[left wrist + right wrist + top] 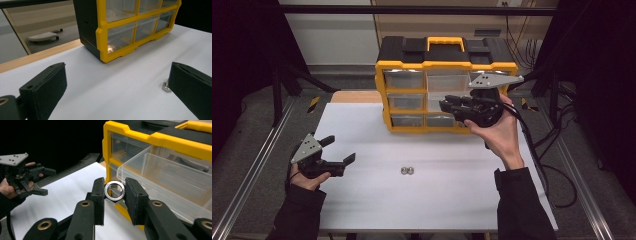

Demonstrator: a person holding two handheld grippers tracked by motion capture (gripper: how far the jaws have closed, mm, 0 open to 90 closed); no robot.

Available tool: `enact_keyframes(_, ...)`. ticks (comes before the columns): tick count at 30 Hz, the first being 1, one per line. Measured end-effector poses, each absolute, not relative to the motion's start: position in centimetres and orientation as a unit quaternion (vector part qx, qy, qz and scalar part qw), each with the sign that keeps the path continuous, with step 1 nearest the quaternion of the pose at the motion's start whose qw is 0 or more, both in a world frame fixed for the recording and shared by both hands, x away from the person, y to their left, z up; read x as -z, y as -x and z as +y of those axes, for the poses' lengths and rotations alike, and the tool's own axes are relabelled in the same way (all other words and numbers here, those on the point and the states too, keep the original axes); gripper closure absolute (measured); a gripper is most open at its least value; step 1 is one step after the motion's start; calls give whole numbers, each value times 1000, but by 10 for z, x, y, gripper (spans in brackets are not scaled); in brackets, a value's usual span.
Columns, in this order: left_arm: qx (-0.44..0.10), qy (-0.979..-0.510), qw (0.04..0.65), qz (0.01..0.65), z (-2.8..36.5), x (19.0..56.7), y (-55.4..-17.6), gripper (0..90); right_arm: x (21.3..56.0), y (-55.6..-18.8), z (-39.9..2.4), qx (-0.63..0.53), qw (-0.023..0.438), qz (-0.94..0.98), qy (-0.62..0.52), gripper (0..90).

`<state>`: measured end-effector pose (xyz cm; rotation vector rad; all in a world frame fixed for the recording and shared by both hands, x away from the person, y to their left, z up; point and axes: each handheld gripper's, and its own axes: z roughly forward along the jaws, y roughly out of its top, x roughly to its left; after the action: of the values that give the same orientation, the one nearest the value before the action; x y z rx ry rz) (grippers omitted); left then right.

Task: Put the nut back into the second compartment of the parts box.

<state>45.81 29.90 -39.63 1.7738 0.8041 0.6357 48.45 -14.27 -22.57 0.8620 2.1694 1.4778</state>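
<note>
A shiny metal nut (114, 191) is pinched between the two black pads of the right claw (114, 192), so that claw is clamped on it. The nut is up in the air, right in front of a clear drawer (172, 185) that sticks out of the yellow and black drawer box (446, 65). From above, the right claw (449, 106) is near the right side of the box, up off the white surface (432, 190). Two more nuts (407, 170) lie side by side on the surface, touching, about in the middle. The left claw (342, 150) is low at the left edge of the surface, its jaws wide apart with nothing in them. One nut (166, 86) peeks out beside its jaw.
</note>
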Motion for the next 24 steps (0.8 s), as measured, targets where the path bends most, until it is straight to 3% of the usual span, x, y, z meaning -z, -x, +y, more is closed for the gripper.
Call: enact_keyframes(24, -266, -739, 521, 333, 299, 395, -458, 11, 208, -507, -148, -522, 228, 748, -340, 702)
